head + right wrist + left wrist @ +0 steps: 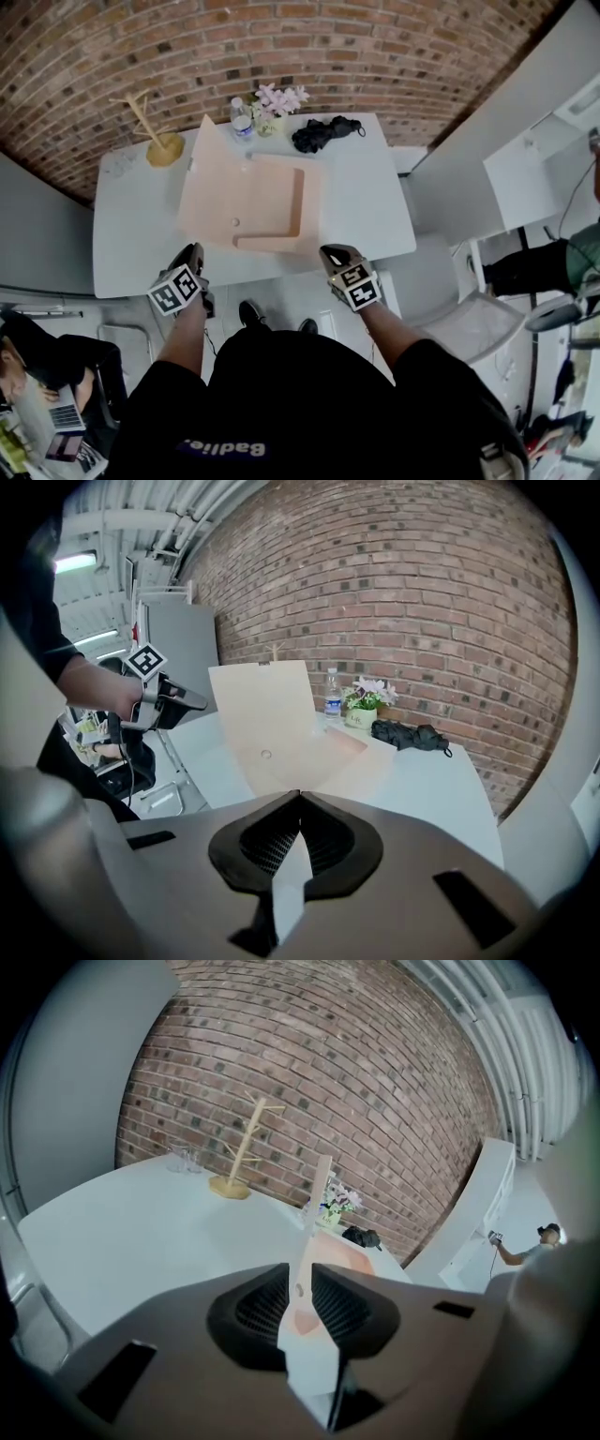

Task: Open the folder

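Judging by how it stands now, the folder (248, 202) is well past halfway open. It sits in the middle of the white bench (375, 206), near the front edge, with its cover (211, 178) lifted clear of the lower half (281, 211) and standing steeply on the left side. The inside of the lower half is already bare to the head view.

The left gripper (192, 253) has its fingers (258, 1307) clamped on the cover, which shows edge-on between them in the left gripper view. The right gripper (333, 253) is at the folder's near right corner. Its fingers (328, 841) are pressed together, and the two halves fan out from their tips, so they seem to pinch the lower half's edge, though the thin sheet itself is hard to make out there.

What seems left is to swing the cover outward to the left until it lies flat on the bench, then let go with both grippers. A wooden rack (159, 141), bottle (242, 120), flowers (279, 98) and a black bundle (323, 133) stand behind, well apart from that sweep.
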`<state>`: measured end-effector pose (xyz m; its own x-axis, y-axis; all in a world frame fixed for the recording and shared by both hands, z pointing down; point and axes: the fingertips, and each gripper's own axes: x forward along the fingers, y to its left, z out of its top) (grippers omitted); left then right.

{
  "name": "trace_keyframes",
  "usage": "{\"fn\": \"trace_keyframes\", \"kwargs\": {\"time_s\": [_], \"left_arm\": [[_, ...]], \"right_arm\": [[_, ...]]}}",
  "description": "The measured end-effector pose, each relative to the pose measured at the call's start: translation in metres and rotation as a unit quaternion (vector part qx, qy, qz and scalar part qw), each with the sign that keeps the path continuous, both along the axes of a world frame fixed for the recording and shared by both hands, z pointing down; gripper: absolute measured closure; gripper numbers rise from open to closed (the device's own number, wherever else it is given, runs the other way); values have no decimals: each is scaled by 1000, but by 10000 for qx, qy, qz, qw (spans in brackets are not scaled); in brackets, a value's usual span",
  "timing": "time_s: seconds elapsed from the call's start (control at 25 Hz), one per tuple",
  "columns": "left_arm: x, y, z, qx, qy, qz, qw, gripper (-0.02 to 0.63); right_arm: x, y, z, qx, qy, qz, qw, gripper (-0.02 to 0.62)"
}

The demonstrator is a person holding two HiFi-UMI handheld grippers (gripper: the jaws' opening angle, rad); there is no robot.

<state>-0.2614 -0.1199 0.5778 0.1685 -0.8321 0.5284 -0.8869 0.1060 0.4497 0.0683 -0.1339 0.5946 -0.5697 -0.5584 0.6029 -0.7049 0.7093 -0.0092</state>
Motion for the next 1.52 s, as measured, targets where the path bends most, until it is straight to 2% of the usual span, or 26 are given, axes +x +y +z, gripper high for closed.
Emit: {"fn": "trace_keyframes", "kwargs": {"time_s": [0.24, 0.44, 0.72, 0.92, 1.52], "left_arm": [[38, 14, -35, 431, -88, 438, 9981, 548], [84, 27, -72, 908, -72, 978, 9910, 569], [141, 44, -128, 1506, -58, 1725, 9734, 600], [166, 56, -160, 1851, -47, 2010, 9619, 603], [231, 82, -202, 2369, -277, 2842, 9286, 603]], "right_arm": [[-3, 5, -27, 195, -332, -25, 9993, 566], [-11, 15, -75, 471, -747, -103, 9960, 566], [-21, 36, -133, 801, -1260, -319, 9883, 566], [-19, 49, -162, 964, -1486, -420, 9833, 566], [-15, 81, -217, 1256, -1961, -703, 9700, 566]]}}
